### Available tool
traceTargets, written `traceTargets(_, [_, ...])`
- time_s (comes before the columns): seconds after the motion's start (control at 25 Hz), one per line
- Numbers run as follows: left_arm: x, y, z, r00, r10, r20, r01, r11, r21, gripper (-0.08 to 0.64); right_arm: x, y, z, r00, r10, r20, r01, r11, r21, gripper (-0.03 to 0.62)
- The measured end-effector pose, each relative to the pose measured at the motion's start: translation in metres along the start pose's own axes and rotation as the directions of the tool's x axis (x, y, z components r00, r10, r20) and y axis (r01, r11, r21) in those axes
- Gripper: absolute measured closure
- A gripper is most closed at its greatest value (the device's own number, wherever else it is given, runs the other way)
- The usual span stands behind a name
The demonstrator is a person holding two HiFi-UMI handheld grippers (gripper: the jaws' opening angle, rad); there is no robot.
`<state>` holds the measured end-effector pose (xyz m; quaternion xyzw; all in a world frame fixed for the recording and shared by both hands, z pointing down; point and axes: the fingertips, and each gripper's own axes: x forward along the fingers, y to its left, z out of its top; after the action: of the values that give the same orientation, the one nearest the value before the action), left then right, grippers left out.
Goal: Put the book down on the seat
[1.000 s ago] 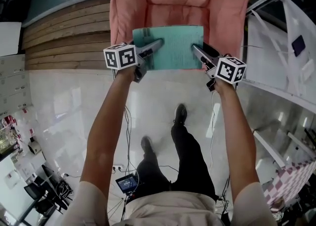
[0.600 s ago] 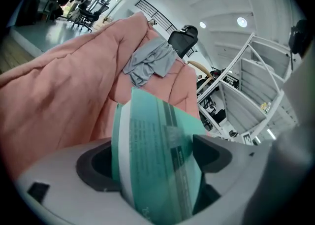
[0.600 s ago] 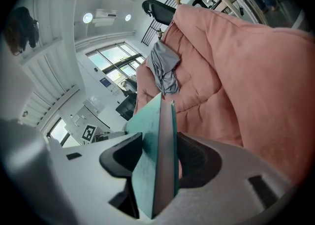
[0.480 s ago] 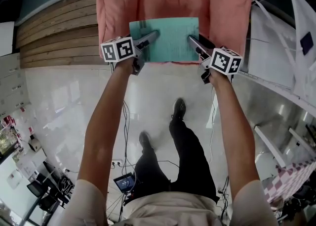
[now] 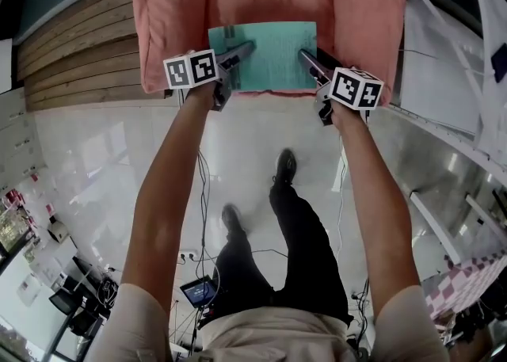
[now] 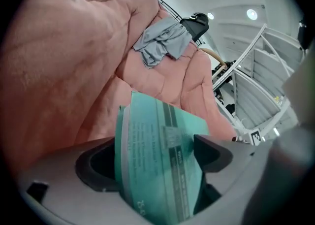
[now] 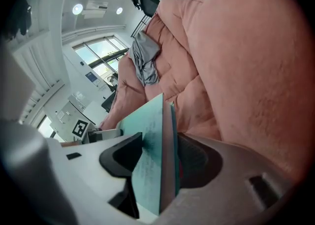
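Head view: teal book (image 5: 265, 55) sits level over near part of pink seat (image 5: 269, 0), its near edge abt at seat front; contact w/ cushion not clear. L tool (image 5: 242, 53) at book's left edge, R tool (image 5: 310, 61) at right edge, both arms stretched out over white floor (image 5: 238, 139). L tool view: jaws spread wide, just been opening. Book (image 6: 157, 165) stands slanted betw. them, against right jaw, gap at left jaw. Grey cloth (image 6: 162, 39) lies far up on chair back. R tool view: jaws pinching book (image 7: 152, 165), one pad on each face; pink cushion just beyond.
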<state>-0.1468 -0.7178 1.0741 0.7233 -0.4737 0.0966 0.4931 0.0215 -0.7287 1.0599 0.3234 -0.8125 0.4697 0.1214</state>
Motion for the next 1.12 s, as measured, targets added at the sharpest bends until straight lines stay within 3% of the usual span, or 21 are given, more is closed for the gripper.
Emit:
traceTargets(0.04, [0.003, 0.005, -0.003, 1.0, 0.022, -0.008, -0.021, 1.0, 0.018, 0.14, 0.001, -0.006, -0.003, 0.999, -0.03, -0.009, 0.03, 0.999, -0.015, 0.39])
traceTargets(0.08, [0.004, 0.01, -0.006, 0.999, 0.049, -0.017, -0.048, 0.998, 0.044, 0.14, 0.003, -0.01, -0.005, 0.998, -0.058, -0.017, 0.057, 0.998, -0.033, 0.49])
traceTargets(0.16, [0.008, 0.02, -0.011, 0.996, 0.085, -0.031, -0.083, 0.994, 0.077, 0.14, 0.007, -0.015, -0.01, 0.995, -0.09, -0.037, 0.087, 0.994, -0.073, 0.497])
traceTargets(0.44, [0.02, 0.041, -0.022, 0.991, 0.134, -0.016, -0.132, 0.987, 0.092, 0.135, 0.027, -0.036, -0.036, 0.965, -0.204, -0.162, 0.161, 0.956, -0.246, 0.499])
traceTargets(0.64, [0.011, 0.043, -0.009, 0.985, 0.139, 0.098, -0.149, 0.983, 0.106, 0.137, 0.035, -0.051, -0.04, 0.944, -0.271, -0.188, 0.22, 0.942, -0.252, 0.499])
traceTargets(0.8, [-0.011, 0.036, 0.013, 0.955, 0.226, 0.193, -0.264, 0.943, 0.202, 0.138, 0.034, -0.054, -0.039, 0.934, -0.3, -0.194, 0.254, 0.939, -0.231, 0.5])
traceTargets(0.92, [-0.019, 0.037, 0.016, 0.942, 0.275, 0.193, -0.315, 0.921, 0.228, 0.138, 0.032, -0.054, -0.039, 0.931, -0.303, -0.202, 0.258, 0.941, -0.218, 0.5])
traceTargets(1.12, [-0.028, 0.03, 0.016, 0.952, 0.263, 0.154, -0.295, 0.923, 0.246, 0.138, 0.031, -0.048, -0.034, 0.936, -0.304, -0.178, 0.268, 0.942, -0.202, 0.499])
